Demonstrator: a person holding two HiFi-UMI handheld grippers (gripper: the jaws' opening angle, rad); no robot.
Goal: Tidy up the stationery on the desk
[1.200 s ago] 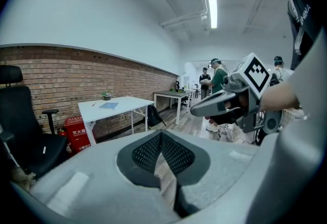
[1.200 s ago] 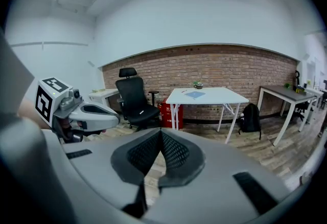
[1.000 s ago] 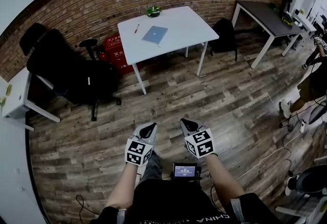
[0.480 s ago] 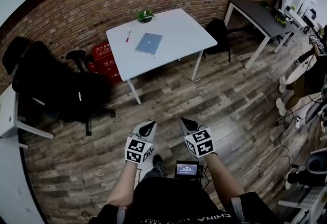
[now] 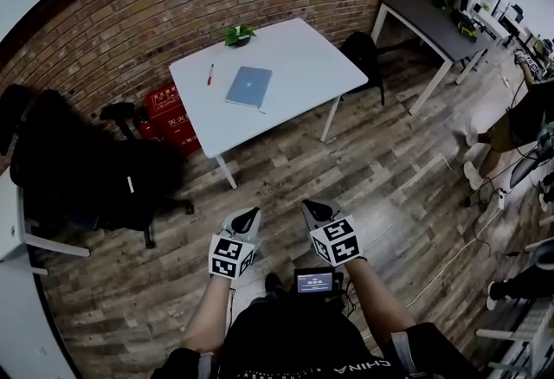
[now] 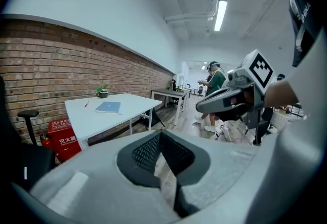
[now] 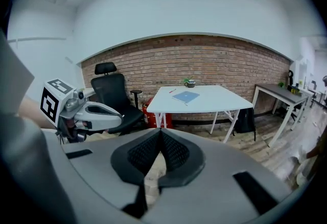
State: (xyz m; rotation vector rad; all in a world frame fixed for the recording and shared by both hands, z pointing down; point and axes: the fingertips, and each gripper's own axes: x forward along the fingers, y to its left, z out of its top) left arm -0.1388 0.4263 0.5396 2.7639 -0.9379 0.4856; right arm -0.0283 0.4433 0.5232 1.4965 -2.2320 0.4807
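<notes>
Desk [image 5: 303,53]: white, by the brick wall, well apart from both grippers.
Stationery: blue notebook [image 5: 249,86] and red pen [image 5: 209,73] lay on it.
Left gripper [image 5: 247,219]: jaws together, empty.
Right gripper [image 5: 313,211]: jaws together, empty.

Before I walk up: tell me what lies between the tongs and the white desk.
Head view: only bare wooden floor between the left tongs, the right tongs and the desk; the black chair stands off to the left.
</notes>
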